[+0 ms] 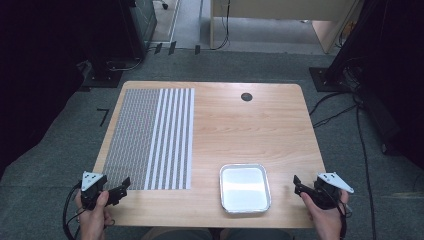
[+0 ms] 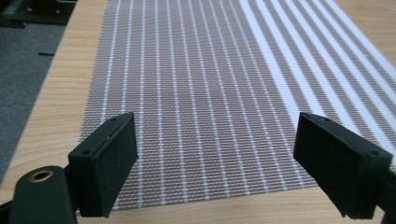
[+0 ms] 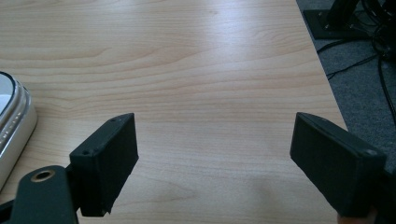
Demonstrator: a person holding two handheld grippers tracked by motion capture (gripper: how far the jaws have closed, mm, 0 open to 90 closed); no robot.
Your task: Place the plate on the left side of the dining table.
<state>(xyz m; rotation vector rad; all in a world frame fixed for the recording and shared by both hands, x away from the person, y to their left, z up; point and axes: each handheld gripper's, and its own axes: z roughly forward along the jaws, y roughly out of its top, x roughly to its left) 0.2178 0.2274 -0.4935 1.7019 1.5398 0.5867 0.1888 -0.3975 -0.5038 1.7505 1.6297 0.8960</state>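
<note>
A woven placemat [image 1: 150, 137], grey on its left half and white-striped on its right, lies flat on the left part of the wooden table [image 1: 240, 125]. My left gripper [image 1: 122, 187] hovers over the mat's near left corner, held in a hand, jaws wide open and empty. In the left gripper view the placemat [image 2: 210, 93] stretches away between the open fingers [image 2: 105, 161]. An empty metal tray [image 1: 245, 187] sits near the front edge, right of centre. My right gripper [image 1: 297, 184] is at the table's front right corner, open and empty, with the tray's rim [image 3: 14, 126] to its left.
A small dark round grommet [image 1: 246, 96] is set in the table near its far edge. Cables [image 1: 350, 110] and dark equipment stands rest on the grey carpet around the table. Bare wood [image 3: 196, 70] spreads ahead of the right gripper.
</note>
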